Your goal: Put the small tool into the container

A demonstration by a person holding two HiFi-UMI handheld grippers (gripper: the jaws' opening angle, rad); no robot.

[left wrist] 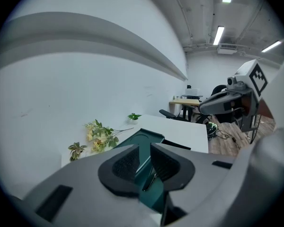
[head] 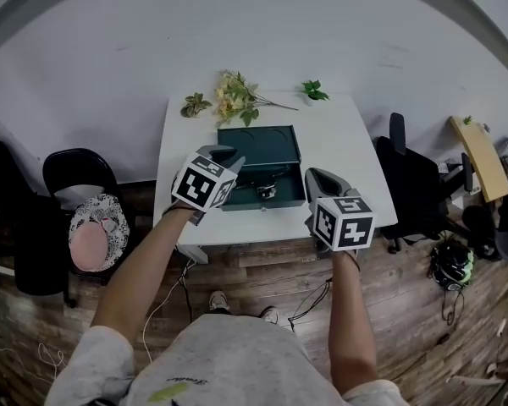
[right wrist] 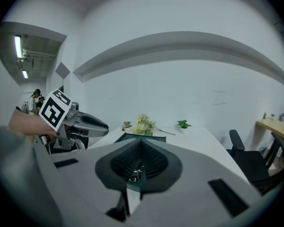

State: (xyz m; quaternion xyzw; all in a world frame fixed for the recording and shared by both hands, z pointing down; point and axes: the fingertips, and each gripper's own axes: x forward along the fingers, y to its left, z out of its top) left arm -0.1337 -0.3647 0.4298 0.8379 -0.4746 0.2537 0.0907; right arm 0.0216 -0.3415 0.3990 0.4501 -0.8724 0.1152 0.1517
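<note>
Small tool (head: 267, 191): on green container (head: 258, 142), frame centre, between both tongs | left tongs (left wrist: 145, 150): parted, empty, tool straight ahead, likely nearer | right tongs (right wrist: 141, 148): closed, empty

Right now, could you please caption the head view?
Head view: left tool and right tool poised at open dark green box on white rectangular table.

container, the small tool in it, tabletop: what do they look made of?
container: dark green, smooth, faint sheen, thin crisp edges. It looks like painted sheet metal, though hard plastic isn't ruled out.
small tool: silvery with bright glints, likely bare metal. It is too small to tell more.
tabletop: flat matte white with no grain, probably laminate or painted board.
</note>
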